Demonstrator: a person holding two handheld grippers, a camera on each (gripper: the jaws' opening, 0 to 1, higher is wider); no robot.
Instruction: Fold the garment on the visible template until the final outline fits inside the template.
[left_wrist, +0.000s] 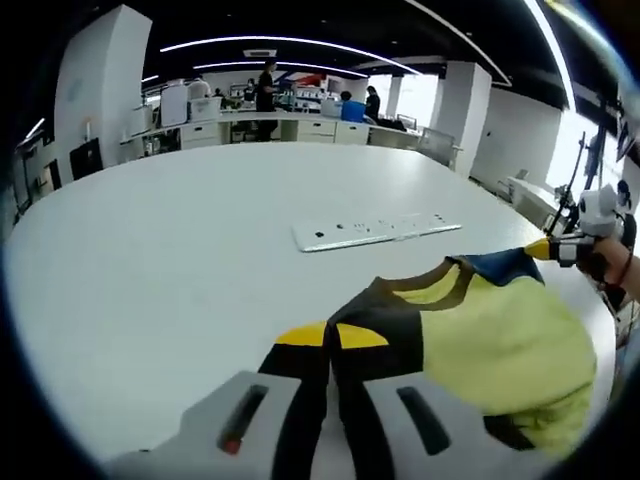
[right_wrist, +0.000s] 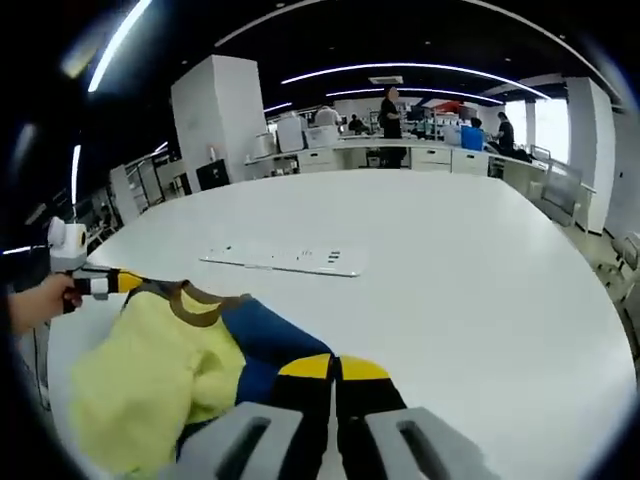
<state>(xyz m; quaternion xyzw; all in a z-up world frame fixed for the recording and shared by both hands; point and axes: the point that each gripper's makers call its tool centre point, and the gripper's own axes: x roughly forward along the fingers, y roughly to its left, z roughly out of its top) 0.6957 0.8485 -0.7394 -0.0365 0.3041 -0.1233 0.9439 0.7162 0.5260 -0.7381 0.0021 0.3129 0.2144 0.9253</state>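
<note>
Open-plan office; large white table (left_wrist: 150, 260) carrying a flat white strip (left_wrist: 375, 231). Both grippers (left_wrist: 331, 335) (right_wrist: 334, 368) closed, each pinching the yellow, navy and brown fabric garment (left_wrist: 490, 340) (right_wrist: 160, 370), raised.

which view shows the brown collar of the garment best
The left gripper view: the garment lies with its brown collar spread open as a full curve just beyond the left gripper. In the right gripper view the collar is a smaller patch, bunched up and only partly seen.

White table (left_wrist: 150, 260), flat power strip (left_wrist: 375, 231), distant desks (right_wrist: 420, 156), people (right_wrist: 390, 112)
</note>
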